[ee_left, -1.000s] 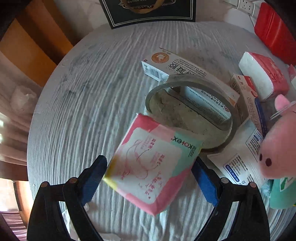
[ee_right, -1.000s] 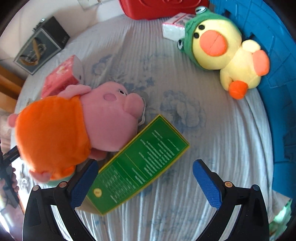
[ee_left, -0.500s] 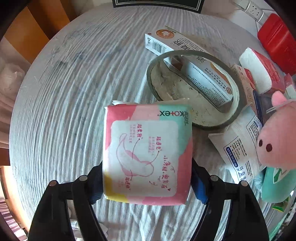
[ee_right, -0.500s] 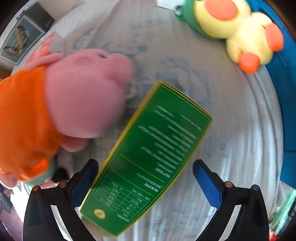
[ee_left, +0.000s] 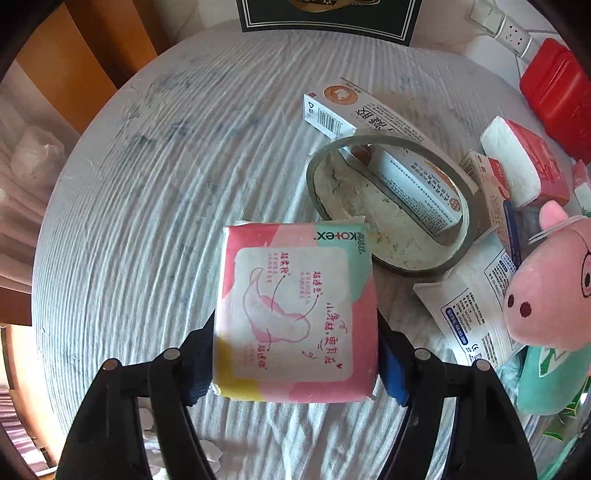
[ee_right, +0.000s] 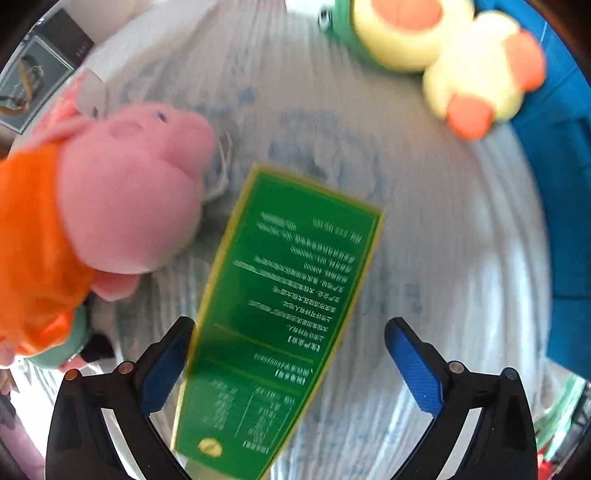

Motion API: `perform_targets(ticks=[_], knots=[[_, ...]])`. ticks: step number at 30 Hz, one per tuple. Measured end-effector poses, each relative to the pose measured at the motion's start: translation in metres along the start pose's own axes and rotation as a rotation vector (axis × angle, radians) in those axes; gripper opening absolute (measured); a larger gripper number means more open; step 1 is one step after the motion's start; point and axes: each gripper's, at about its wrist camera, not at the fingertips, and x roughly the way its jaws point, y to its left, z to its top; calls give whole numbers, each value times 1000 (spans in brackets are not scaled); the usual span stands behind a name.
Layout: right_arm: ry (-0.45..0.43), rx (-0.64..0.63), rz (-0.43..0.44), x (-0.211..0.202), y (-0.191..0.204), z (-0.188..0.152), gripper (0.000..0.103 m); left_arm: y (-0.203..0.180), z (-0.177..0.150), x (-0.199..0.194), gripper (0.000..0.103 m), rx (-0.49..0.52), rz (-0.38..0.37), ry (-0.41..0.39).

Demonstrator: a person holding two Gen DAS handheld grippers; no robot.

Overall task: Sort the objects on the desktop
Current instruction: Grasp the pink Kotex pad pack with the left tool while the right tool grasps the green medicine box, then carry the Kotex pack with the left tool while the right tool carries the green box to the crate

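My left tool (ee_left: 295, 354) was closing on the pink Kotex pack (ee_left: 295, 314), and the pack stood between its two pads with both sides already touching them. The pack was at the near side of the tape ring (ee_left: 388, 206), with its far corner just covering the ring's rim. The ring lay flat on the counter (ee_left: 166, 184), which had a pale wrinkled cloth on it. A long white box (ee_left: 384, 155) crossed the ring, one part inside it and one part over its far rim. To the right of the ring lay a white leaflet pack (ee_left: 469, 306), and further right I saw the head of the pink pig plush (ee_left: 550, 284). Beyond the ring to the right were a red and white tissue pack (ee_left: 524, 162) and a red case (ee_left: 557, 92). A dark framed picture (ee_left: 328, 18) stood at the far edge of the counter.

My right tool (ee_right: 288, 365) was wide open and it pointed down at the green box (ee_right: 273, 321). The box lay slanted between the pads; its left edge was just beside the left pad (ee_right: 162, 373), and the right pad was apart from it. The view was blurred, so I could not tell whether the left pad touched the box. In this view, the pink pig plush (ee_right: 122, 192) with its orange dress lay to the left of the box, and the yellow duck plush (ee_right: 454, 55) lay far from it at the upper right, beside a blue surface (ee_right: 561, 184).
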Motion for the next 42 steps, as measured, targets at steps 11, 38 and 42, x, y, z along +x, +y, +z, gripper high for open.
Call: perform_targets(ticks=[11,38,42], knots=[[-76,63,76,-24,1,-5,61,2,-35,-21,67,-38,10,-50],[-782,-39,77,-228,-24,-84,60,-81,-118,-202,67,-38,2,-484],[-905,-27,82,-258,-50,-106,60,-127,-129,-230,67,-2,-37,-535]])
